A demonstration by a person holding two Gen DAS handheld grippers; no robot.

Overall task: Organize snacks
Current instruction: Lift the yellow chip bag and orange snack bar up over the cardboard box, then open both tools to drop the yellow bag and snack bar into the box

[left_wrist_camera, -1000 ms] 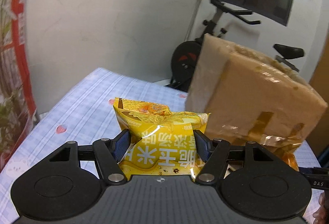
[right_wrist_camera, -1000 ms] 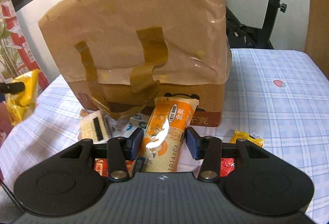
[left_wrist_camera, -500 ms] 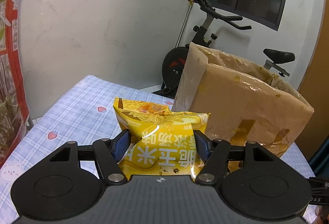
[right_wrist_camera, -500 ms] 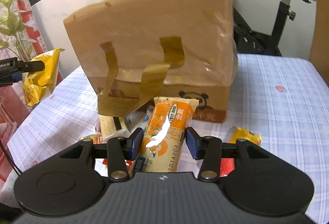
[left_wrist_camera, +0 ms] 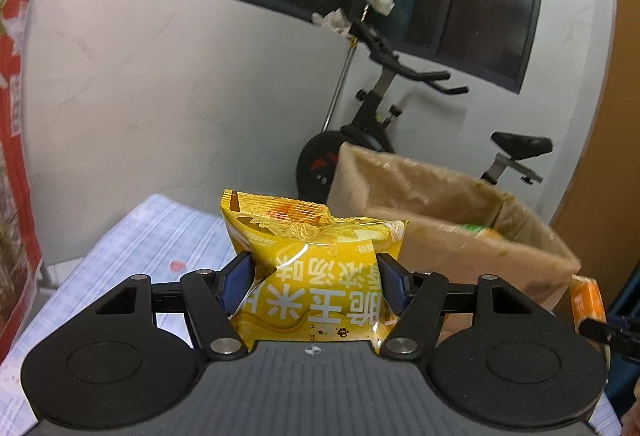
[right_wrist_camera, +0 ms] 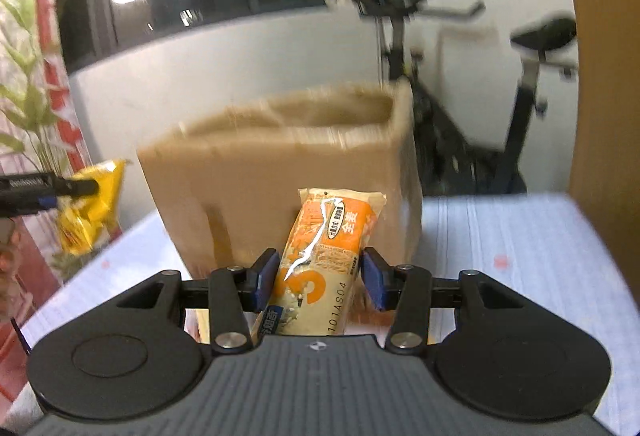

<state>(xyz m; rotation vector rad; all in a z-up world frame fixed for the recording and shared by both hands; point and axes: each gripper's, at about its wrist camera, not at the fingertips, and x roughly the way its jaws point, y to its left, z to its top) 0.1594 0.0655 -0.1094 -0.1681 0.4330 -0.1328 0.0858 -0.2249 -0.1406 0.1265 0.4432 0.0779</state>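
While both hand-held tools hover above a table covered in a pale blue checked cloth, each one grips a snack. The left gripper has its blue pads pressed into the sides of a puffy yellow snack bag with white lettering, which creases at the pinch. The right gripper clamps a narrower orange and cream snack packet, which stands upright between the pads. A tall brown cardboard box stands open on the table just beyond both packets; something green and orange shows inside it in the left view. An exercise bike stands behind it against a white wall.
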